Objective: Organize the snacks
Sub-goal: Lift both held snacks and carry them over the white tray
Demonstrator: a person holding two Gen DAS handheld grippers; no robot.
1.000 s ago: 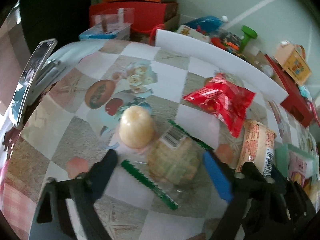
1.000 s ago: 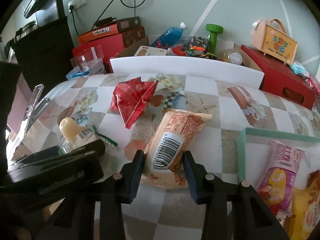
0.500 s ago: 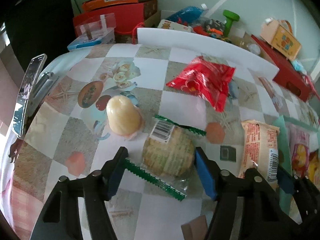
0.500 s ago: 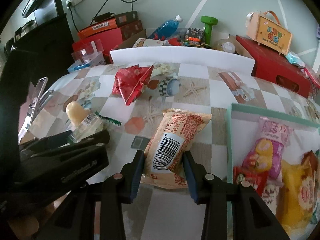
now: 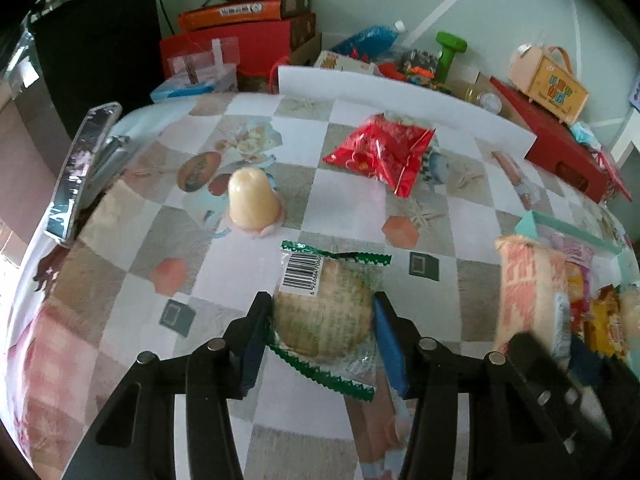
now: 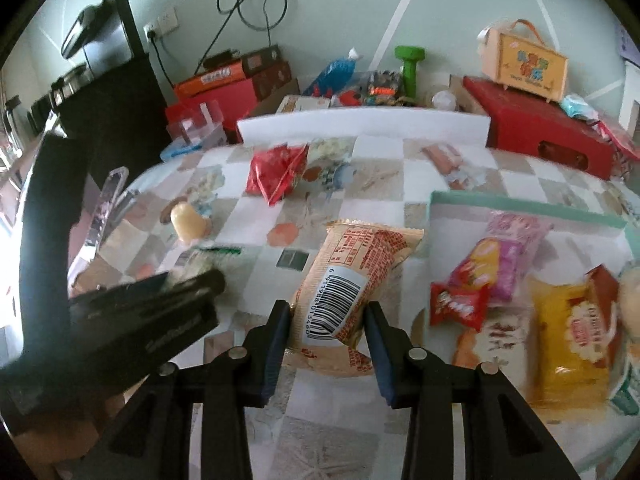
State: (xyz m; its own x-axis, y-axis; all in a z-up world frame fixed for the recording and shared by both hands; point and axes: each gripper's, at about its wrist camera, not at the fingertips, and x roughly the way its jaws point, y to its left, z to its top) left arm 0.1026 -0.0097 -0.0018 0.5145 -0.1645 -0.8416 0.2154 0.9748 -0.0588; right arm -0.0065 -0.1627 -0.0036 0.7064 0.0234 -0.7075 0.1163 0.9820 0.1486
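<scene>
Both grippers lifted since earlier frame. Left gripper [image 5: 322, 314] pinches round cake pack [image 5: 326, 312]; right gripper [image 6: 326, 320] pinches orange packet [image 6: 352, 276]. Keep firm squeeze, carry over green tray [image 6: 520, 201], release low.

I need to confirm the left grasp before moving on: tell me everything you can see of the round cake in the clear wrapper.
The round cake is a pale tan disc sealed in clear film with green zigzag-cut ends and a white barcode label at its far edge. It sits between the fingers of the left hand-held gripper, which press its two sides. Whether it is off the checkered tablecloth cannot be told.
</scene>
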